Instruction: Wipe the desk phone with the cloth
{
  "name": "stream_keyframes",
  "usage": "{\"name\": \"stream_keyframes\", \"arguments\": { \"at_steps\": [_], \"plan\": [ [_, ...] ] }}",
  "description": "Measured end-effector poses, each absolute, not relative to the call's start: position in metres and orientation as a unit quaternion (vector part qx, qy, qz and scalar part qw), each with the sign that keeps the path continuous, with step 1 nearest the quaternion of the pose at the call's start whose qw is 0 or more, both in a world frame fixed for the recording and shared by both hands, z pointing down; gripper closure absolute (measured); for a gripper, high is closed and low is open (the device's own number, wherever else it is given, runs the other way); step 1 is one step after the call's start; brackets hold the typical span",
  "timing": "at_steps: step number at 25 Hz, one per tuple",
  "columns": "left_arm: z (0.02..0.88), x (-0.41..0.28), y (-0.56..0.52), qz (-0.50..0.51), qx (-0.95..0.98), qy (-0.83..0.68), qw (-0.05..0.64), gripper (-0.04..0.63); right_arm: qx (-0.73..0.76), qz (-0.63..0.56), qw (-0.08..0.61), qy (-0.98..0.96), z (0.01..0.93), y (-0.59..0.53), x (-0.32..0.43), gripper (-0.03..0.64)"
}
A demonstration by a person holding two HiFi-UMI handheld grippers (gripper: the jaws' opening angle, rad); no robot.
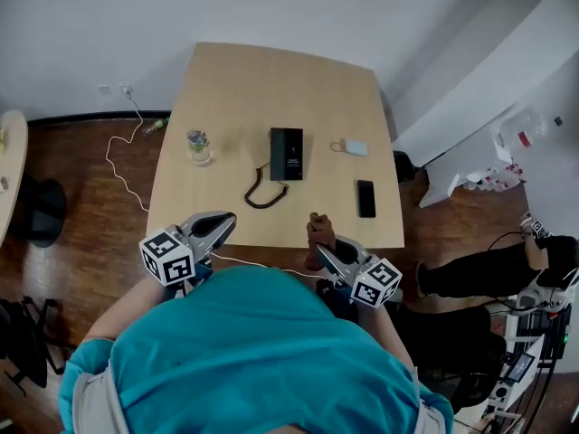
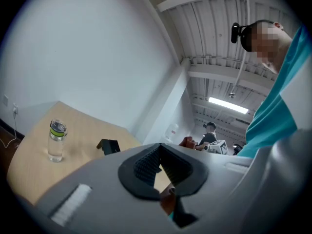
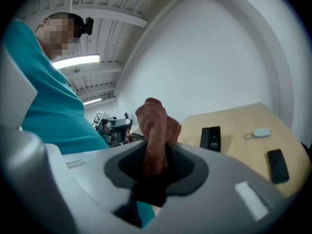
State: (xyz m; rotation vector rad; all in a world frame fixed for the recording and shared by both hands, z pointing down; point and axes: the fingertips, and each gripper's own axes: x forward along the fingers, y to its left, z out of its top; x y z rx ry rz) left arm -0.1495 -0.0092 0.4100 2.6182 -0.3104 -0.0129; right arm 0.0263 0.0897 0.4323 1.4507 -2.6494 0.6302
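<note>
The black desk phone (image 1: 286,153) (image 2: 108,146) (image 3: 211,137) lies in the middle of the wooden table (image 1: 253,89), its coiled cord (image 1: 262,193) trailing toward the near edge. My right gripper (image 1: 324,247) (image 3: 156,162) is at the near table edge, shut on a brown cloth (image 1: 317,231) (image 3: 155,126) that sticks up out of the jaws. My left gripper (image 1: 220,226) (image 2: 160,167) is at the near edge further left, its jaws together with nothing between them. Both grippers are well short of the phone.
A clear water bottle (image 1: 199,146) (image 2: 56,140) stands left of the phone. A small white tag (image 1: 355,146) (image 3: 261,133) and a black smartphone (image 1: 365,198) (image 3: 278,165) lie to its right. A seated person's legs (image 1: 479,269) are to the right of the table.
</note>
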Motion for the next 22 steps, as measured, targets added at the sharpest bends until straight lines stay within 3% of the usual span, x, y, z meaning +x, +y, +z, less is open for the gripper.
{"name": "stream_keyframes", "arguments": {
  "at_steps": [13, 22],
  "plan": [
    [0.425, -0.032, -0.097, 0.032, 0.934, -0.238, 0.265, 0.591, 0.337, 0.194, 0.048, -0.92, 0.479, -0.092, 0.166, 0.509],
    [0.448, -0.046, -0.128, 0.053, 0.923, -0.265, 0.274, 0.591, 0.294, 0.195, 0.113, -0.929, 0.517, -0.251, 0.179, 0.509]
  ]
}}
